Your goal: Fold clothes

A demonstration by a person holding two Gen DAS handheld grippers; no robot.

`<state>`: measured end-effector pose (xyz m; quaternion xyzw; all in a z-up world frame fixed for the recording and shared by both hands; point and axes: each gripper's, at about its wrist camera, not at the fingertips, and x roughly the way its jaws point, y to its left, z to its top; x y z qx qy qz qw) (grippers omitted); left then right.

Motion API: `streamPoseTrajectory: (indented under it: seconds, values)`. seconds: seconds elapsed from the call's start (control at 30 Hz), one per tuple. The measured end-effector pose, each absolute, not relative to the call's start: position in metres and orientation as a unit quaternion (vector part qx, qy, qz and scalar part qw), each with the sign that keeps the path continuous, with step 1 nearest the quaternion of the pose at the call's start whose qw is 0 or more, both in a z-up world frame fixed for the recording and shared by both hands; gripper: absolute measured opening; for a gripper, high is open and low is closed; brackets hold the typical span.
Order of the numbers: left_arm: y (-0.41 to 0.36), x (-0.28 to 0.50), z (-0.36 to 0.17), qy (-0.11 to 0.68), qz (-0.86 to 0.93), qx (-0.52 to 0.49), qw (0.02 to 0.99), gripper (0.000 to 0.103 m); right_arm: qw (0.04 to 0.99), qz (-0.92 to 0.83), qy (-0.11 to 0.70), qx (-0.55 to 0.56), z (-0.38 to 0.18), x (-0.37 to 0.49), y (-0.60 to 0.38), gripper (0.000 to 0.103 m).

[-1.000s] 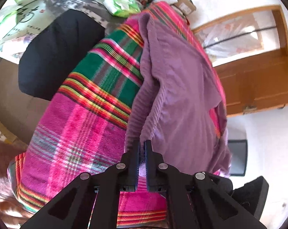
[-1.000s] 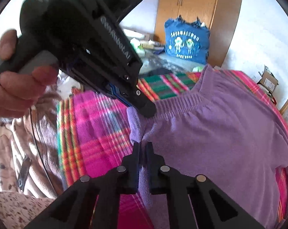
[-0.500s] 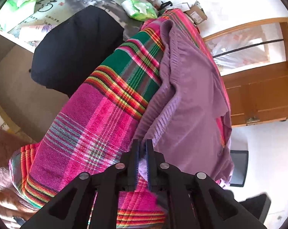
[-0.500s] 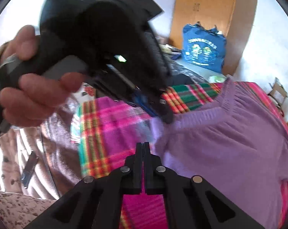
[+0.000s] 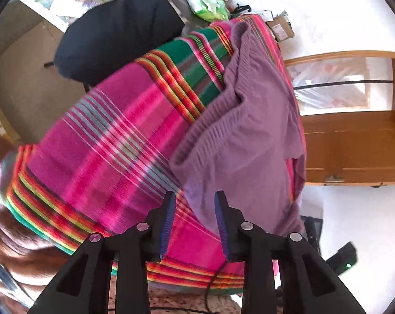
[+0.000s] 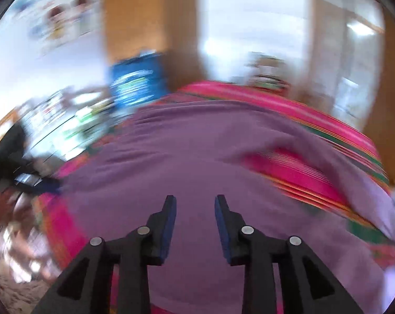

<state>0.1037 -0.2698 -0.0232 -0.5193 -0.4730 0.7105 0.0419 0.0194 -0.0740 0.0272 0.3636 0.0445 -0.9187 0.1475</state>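
Both claws are off the cloth now: the left gripper (image 5: 195,196) has just been opening and its jaws stand partly apart with nothing pinched, only the near edge of the purple garment (image 5: 249,136) showing through the gap, lying on the bed beyond rather than caught between the pads. Just ahead of those fingertips the garment spreads away, its ribbed hem (image 5: 210,120) curling up on the left side with a loose wrinkle in it, and to the left of that the bright plaid blanket (image 5: 113,141) runs bare towards a black cushion (image 5: 119,28) further off. Over to the right gripper (image 6: 195,198), jaws likewise just opened and empty, hovering above the middle of the garment in a heavily smeared view; beyond it the cloth reaches towards the far edge of the blanket, and off to the right a strip of plaid shows between two purple parts, though the blur hides what exactly lies there. Reading it as a whole, the garment looks laid out and released, more spread than folded, so the real folds appear to be ahead: hem rumpled, no neat stack anywhere in sight.
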Motion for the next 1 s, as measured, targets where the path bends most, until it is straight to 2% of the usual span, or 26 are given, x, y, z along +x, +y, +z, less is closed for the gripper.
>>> streamPoseTrajectory:
  seconds: [0.13,0.27,0.4,0.57,0.8,1.0]
  values:
    - [-0.259,0.098,-0.027,-0.478,0.704,-0.523,0.042,0.032,0.028,-0.932,-0.012,0.360,0.031,0.031,0.009,0.045]
    - [-0.253,0.093,-0.031,-0.492,0.696,-0.522,0.040,0.032,-0.054,-0.920,-0.103,0.373,0.016,0.052,0.077,0.046]
    - [-0.246,0.091,-0.028,-0.488,0.699,-0.522,0.030,0.032,-0.091,-0.912,-0.170,0.361,0.005,0.088,0.121,0.046]
    - [-0.240,0.091,-0.028,-0.504,0.696,-0.511,0.011,0.032,-0.140,-0.900,-0.223,0.347,-0.006,0.117,0.164,0.046]
    - [-0.212,0.088,0.007,-0.430,0.762,-0.485,-0.002,0.032,-0.225,-0.886,-0.269,0.303,-0.007,0.149,0.230,0.047]
    - [-0.167,0.068,0.019,-0.366,0.785,-0.499,0.042,0.032,-0.248,-0.863,-0.323,0.300,-0.025,0.143,0.268,0.048]
